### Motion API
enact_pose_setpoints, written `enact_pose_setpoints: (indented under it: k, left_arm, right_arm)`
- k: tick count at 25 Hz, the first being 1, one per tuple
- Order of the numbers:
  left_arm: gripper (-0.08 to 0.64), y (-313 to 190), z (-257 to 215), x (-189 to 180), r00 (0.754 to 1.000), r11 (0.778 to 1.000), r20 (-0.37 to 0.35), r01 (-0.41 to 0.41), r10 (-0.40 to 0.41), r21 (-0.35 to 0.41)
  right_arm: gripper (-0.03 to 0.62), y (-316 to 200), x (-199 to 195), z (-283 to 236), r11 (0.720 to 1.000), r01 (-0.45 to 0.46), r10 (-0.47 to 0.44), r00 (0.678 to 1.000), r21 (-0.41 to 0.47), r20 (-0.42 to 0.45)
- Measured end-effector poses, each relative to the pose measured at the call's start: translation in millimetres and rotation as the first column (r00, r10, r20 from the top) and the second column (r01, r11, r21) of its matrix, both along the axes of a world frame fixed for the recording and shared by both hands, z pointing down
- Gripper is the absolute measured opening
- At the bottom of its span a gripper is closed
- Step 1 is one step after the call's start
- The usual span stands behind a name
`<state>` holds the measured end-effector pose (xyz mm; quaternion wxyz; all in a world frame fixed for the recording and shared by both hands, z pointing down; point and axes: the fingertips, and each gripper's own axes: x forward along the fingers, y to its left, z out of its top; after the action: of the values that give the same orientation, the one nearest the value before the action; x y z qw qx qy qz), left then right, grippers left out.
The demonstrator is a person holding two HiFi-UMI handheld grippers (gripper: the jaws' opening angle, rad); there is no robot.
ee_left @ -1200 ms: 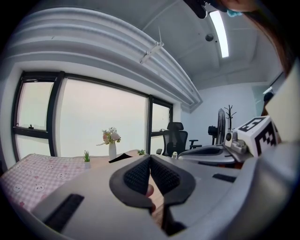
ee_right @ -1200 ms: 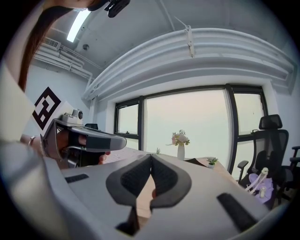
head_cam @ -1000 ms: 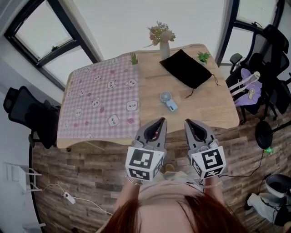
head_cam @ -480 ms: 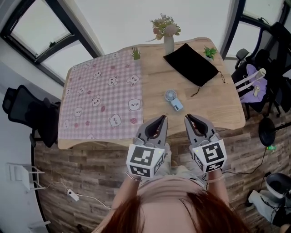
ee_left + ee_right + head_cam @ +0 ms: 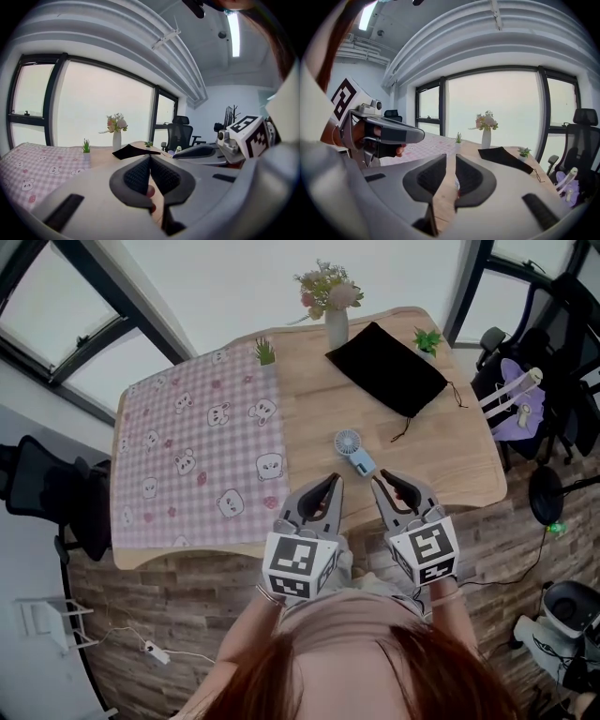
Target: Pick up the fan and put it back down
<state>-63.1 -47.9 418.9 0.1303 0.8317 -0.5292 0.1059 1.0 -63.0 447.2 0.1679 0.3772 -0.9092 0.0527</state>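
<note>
A small light-blue hand fan lies flat on the wooden table, near its front edge. Both grippers hover side by side at that edge, just short of the fan. My left gripper is to the fan's lower left, with its pads closed tip to tip and nothing between them. My right gripper is just below and right of the fan's handle. Its jaws have just been opening and now stand a narrow gap apart, gripping nothing. The fan itself is mostly hidden in both gripper views.
A pink checked cloth with bear prints covers the table's left half. At the back are a black pouch, a vase of flowers and two small potted plants. Office chairs stand on both sides.
Both grippers have come forward and down to the table's front edge, closer to the fan. The right jaws have parted slightly; the left stay closed.
</note>
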Motion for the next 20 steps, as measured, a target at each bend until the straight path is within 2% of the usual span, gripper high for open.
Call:
enact_pose_setpoints:
  k: [15,20]
  left_arm:
    - [0.011,-40.2,54.0,-5.2,0.994,0.993,0.004,-0.109,0.110,-0.053]
    - [0.011,-51.6,65.8,-3.7,0.990,0.988,-0.006,-0.138,0.138,-0.074]
  right_arm:
    - [0.118,-43.8,-18.5,70.6,0.995,-0.022,0.010,0.993,-0.099,-0.115]
    - [0.138,-55.7,-25.7,90.4,0.991,-0.014,-0.003,0.992,-0.136,-0.123]
